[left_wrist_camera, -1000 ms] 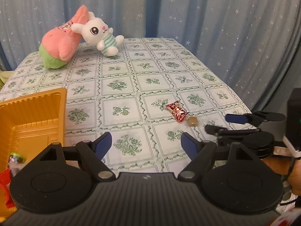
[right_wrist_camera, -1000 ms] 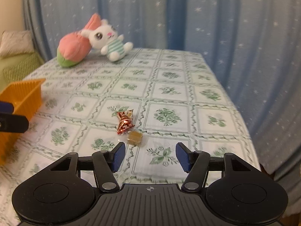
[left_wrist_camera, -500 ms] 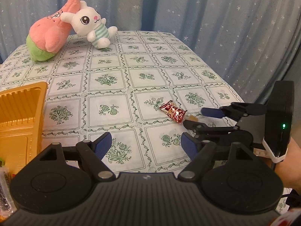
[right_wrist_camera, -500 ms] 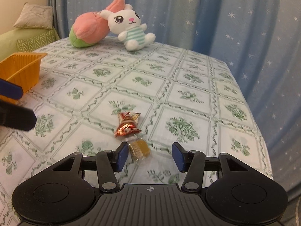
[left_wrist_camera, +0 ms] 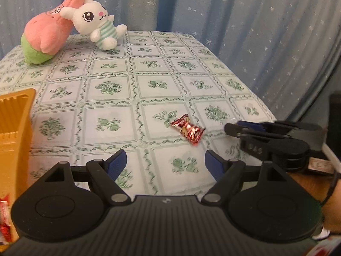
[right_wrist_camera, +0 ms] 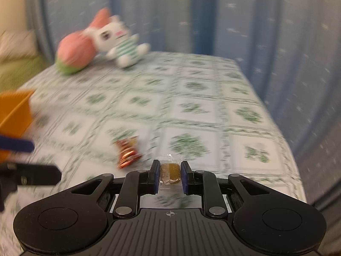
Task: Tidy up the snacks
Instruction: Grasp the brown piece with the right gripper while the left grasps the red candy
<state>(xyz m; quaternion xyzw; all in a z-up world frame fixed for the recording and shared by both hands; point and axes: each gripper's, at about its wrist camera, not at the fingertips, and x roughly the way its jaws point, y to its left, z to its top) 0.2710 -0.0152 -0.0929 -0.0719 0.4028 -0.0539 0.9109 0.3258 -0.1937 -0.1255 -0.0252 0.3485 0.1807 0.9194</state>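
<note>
Candy point(right_wrist_camera: 170, 173), a small amber piece in clear wrap, sat pinched between the blue pads of the right tool point(right_wrist_camera: 170, 176), whose jaws had just been closing onto it, at the near right part of the worktop point(left_wrist_camera: 149, 81). Just beside it to the left lay a red foil candy point(left_wrist_camera: 188, 129) on the green-flowered cloth, free of both tools. The left tool point(left_wrist_camera: 165, 163) hung over the near edge with its jaws spread wide and nothing between them, the red foil candy lying a little beyond its right finger. An orange tray point(left_wrist_camera: 15, 132) stood at the left edge of the worktop, with red wrappers point(left_wrist_camera: 4, 219) showing at its near end. At the far left corner a pink and green plush point(left_wrist_camera: 44, 36) leaned against a white rabbit plush point(left_wrist_camera: 96, 24). A blue star-dotted curtain point(left_wrist_camera: 245, 21) hung behind the worktop.
</note>
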